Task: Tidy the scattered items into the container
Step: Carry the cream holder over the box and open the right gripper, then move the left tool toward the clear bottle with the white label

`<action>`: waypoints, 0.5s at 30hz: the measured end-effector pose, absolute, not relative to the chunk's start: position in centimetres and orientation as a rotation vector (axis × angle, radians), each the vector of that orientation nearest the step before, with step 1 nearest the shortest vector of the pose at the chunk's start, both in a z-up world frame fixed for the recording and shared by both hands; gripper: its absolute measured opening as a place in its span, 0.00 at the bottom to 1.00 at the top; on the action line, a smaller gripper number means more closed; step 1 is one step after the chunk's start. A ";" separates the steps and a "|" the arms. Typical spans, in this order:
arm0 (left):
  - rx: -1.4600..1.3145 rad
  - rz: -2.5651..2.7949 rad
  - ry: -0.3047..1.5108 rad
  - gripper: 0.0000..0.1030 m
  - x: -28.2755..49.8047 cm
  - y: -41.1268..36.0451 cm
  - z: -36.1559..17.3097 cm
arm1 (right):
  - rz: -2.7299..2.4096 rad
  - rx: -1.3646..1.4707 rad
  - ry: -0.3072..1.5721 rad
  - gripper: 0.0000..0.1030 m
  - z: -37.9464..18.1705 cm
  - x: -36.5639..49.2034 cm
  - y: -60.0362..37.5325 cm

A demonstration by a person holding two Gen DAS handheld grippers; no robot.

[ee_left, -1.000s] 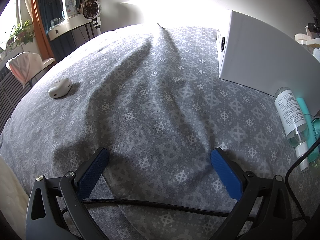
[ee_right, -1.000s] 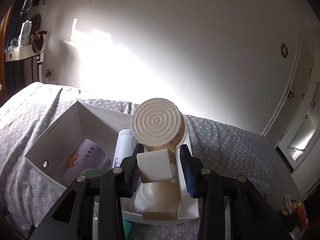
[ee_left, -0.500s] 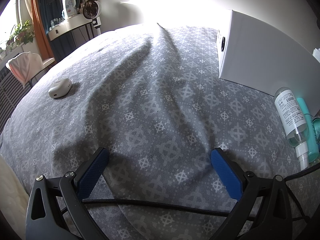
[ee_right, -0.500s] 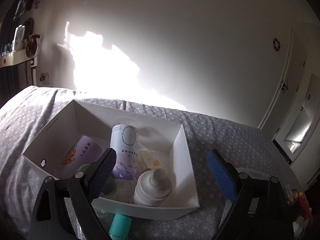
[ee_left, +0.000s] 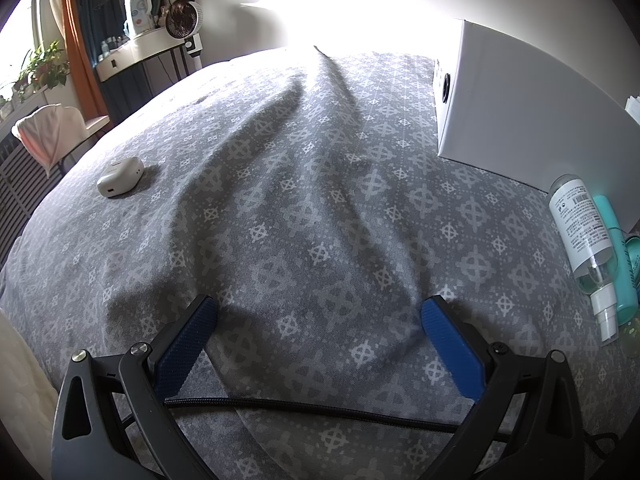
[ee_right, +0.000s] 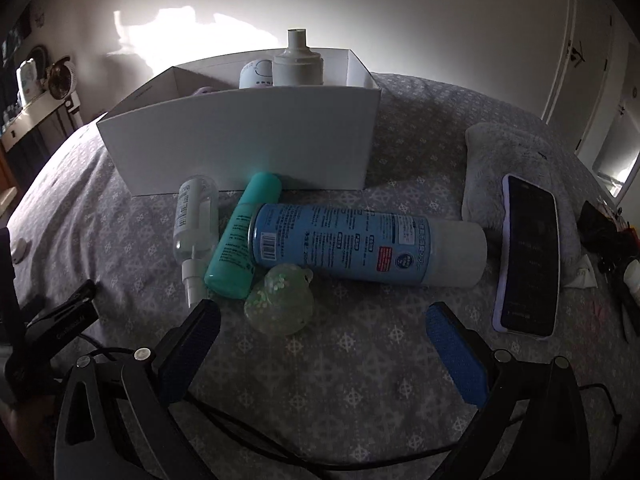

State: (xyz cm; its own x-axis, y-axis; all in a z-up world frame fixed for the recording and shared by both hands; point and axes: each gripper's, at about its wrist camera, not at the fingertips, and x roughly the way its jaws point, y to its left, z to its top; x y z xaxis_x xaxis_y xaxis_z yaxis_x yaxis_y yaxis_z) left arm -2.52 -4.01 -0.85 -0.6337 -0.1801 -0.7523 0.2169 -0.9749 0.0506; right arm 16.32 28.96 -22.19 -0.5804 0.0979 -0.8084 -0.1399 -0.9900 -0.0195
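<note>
A white box (ee_right: pixel 248 140) stands on the grey patterned bedspread, with a white pump bottle (ee_right: pixel 298 64) and other items inside. In front of it lie a clear spray bottle (ee_right: pixel 194 216), a teal tube (ee_right: pixel 244 236), a blue spray can (ee_right: pixel 360 244) and a translucent green duck toy (ee_right: pixel 280 300). My right gripper (ee_right: pixel 320 316) hovers open just before the duck, holding nothing. My left gripper (ee_left: pixel 318 314) rests open over bare bedspread; the box (ee_left: pixel 516 120), spray bottle (ee_left: pixel 580 232) and teal tube (ee_left: pixel 616 256) lie to its right. A small white case (ee_left: pixel 120 176) sits far left.
A dark phone (ee_right: pixel 528 256) leans on a grey plush cushion (ee_right: pixel 516 168) at the right. Small dark clutter (ee_right: pixel 612 248) lies at the far right edge. A shelf with a fan (ee_left: pixel 180 20) and a chair with a towel (ee_left: pixel 48 136) stand beyond the bed's left side.
My right gripper let go of the cream pump bottle into the box, opened wide, then dropped back and down to the items in front of the box. The left gripper stayed still.
</note>
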 end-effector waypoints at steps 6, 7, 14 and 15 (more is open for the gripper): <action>1.216 -2.656 0.065 1.00 -2.5 -4.0 -0.9 | 2.545 -1.455 0.113 1.00 -26.0 20.0 31.4; 1.216 -2.656 0.065 1.00 -2.5 -4.0 -0.9 | 2.554 -1.429 0.075 1.00 -26.0 20.4 31.1; 1.216 -2.656 0.066 1.00 -2.3 -3.7 -0.9 | 2.540 -1.376 0.053 1.00 -26.7 20.6 30.8; 1.216 -2.656 0.065 1.00 -2.3 -3.7 -0.9 | 2.540 -1.375 0.050 1.00 -26.8 20.6 30.8</action>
State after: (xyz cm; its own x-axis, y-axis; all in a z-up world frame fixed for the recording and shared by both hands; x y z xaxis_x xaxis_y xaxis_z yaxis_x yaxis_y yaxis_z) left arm -2.31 -3.67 -0.86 -0.6336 -0.1802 -0.7524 0.2168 -0.9749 0.0508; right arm 20.64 30.83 -26.76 -0.5224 0.2040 -0.8279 -0.2365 -0.9675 -0.0891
